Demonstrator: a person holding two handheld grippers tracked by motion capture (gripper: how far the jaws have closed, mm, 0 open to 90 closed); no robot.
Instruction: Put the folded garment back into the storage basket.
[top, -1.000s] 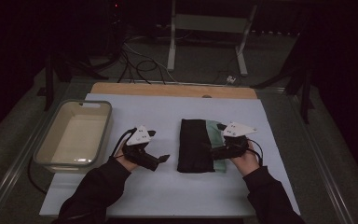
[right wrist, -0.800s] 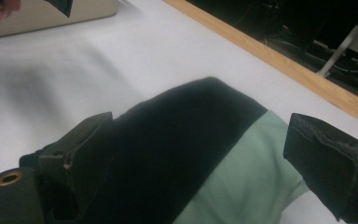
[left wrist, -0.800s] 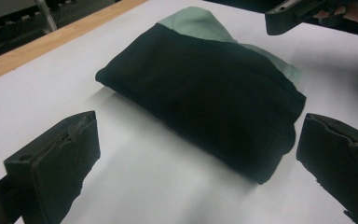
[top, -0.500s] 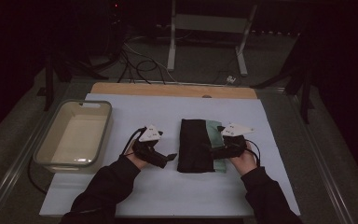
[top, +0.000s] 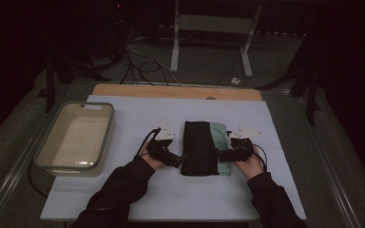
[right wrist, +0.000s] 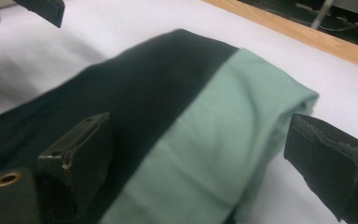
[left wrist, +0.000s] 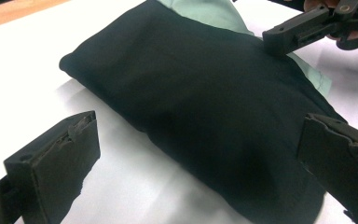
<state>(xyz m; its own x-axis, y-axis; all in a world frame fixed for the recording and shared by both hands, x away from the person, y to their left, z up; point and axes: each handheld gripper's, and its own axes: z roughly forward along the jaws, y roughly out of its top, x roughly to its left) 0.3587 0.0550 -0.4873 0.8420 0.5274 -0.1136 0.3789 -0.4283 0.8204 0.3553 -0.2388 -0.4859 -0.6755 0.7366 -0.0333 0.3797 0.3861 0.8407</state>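
At the frame's lower centre, both hand-held grippers, left point(top: 175, 159) and right point(top: 220, 154), gape released, flanking the folded black cloth point(top: 198, 147) atop the green cloth point(top: 221, 151), seemingly to grip both edges together.

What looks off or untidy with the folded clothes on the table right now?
The black folded cloth does not sit squarely on the green cloth under it, which pokes out along one side. Otherwise nothing looks spilled or damaged. Both hand-held grippers, left and right, are open.

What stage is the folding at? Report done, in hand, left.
Done: the black cloth lies folded into a narrow stack over the green cloth on the white table. In hand: the left gripper and right gripper, both open, flank it. Left: gripping it; the tub holds nothing.
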